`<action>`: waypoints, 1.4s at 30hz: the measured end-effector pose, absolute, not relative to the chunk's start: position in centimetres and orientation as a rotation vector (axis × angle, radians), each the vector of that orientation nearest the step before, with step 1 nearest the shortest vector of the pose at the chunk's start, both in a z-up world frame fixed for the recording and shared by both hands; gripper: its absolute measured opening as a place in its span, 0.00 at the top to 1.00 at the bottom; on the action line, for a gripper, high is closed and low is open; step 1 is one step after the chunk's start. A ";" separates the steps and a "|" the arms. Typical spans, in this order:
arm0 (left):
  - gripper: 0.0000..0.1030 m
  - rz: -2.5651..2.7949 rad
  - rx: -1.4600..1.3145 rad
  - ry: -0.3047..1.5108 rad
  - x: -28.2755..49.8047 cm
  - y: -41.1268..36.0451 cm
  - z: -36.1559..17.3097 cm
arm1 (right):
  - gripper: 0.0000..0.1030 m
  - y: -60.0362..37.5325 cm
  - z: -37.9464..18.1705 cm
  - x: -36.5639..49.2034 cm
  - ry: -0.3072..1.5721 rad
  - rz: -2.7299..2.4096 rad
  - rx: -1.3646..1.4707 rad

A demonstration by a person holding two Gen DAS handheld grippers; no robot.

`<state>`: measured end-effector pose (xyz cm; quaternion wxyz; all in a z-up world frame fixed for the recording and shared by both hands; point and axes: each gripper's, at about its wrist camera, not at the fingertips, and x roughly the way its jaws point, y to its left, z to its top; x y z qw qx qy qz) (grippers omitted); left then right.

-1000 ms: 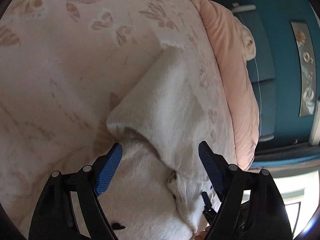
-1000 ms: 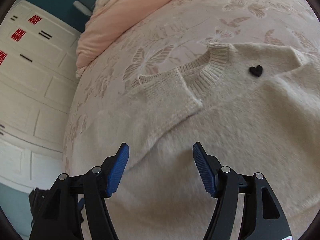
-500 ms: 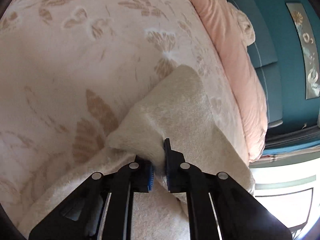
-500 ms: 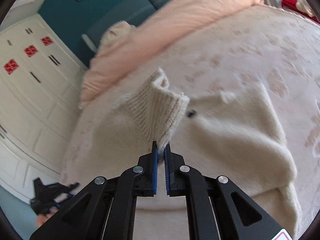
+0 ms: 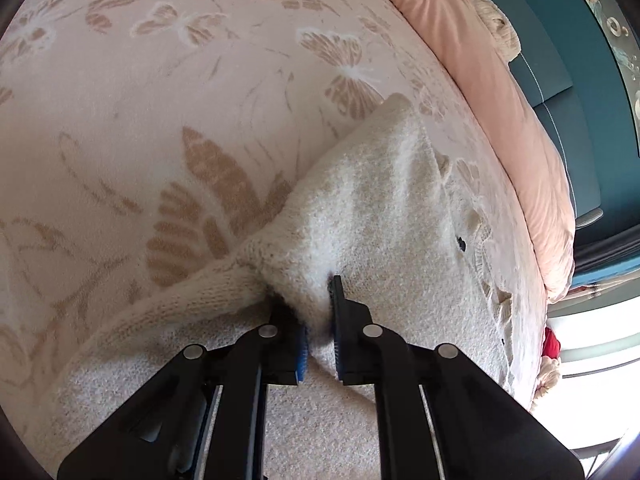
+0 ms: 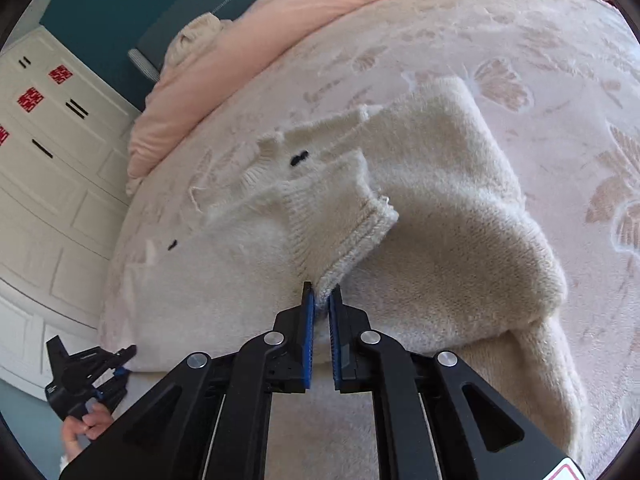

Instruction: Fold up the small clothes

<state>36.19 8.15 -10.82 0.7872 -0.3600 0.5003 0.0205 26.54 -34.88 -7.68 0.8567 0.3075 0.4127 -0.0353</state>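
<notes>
A small cream knitted sweater (image 6: 440, 200) with black heart marks (image 6: 299, 157) lies on the bed. It also shows in the left wrist view (image 5: 380, 208). My right gripper (image 6: 321, 300) is shut on the ribbed cuff of a sleeve (image 6: 352, 224) and holds it lifted over the sweater's body. My left gripper (image 5: 320, 312) is shut on a fold of the sweater near its side, with a knitted band (image 5: 180, 300) trailing off to the left. The left gripper is also seen at the lower left of the right wrist view (image 6: 86, 376), held by a hand.
The bed has a pink blanket with a butterfly and leaf pattern (image 5: 160, 100). A peach duvet (image 5: 480, 80) lies along the far edge, against a teal headboard (image 6: 180, 12). White cabinets (image 6: 48, 160) stand beside the bed. Something red (image 5: 551, 342) lies near the bed's corner.
Both grippers were open over the flat sweater a second ago. Both then shut on the knit; the right one lifted the sleeve cuff and carried it across the sweater's body.
</notes>
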 end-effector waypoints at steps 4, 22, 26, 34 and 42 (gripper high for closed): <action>0.87 0.021 -0.791 1.082 35.6 8.6 -10.2 | 0.88 -35.1 -7.5 24.9 0.929 -0.154 0.555; 0.09 -0.005 -0.673 1.132 9.1 17.6 -8.3 | 0.30 -32.5 -8.9 -4.3 1.116 -0.142 0.621; 0.05 -0.054 -0.706 1.136 9.6 15.8 -8.7 | 0.25 -31.3 -9.4 -3.3 1.060 -0.115 0.691; 0.25 -0.104 -0.703 1.186 11.9 13.4 -8.7 | 0.36 -31.1 -9.4 0.3 0.997 -0.101 0.830; 0.93 -0.064 -0.748 1.226 11.6 15.1 -6.9 | 0.93 -32.1 -6.0 -0.7 0.908 -0.093 0.865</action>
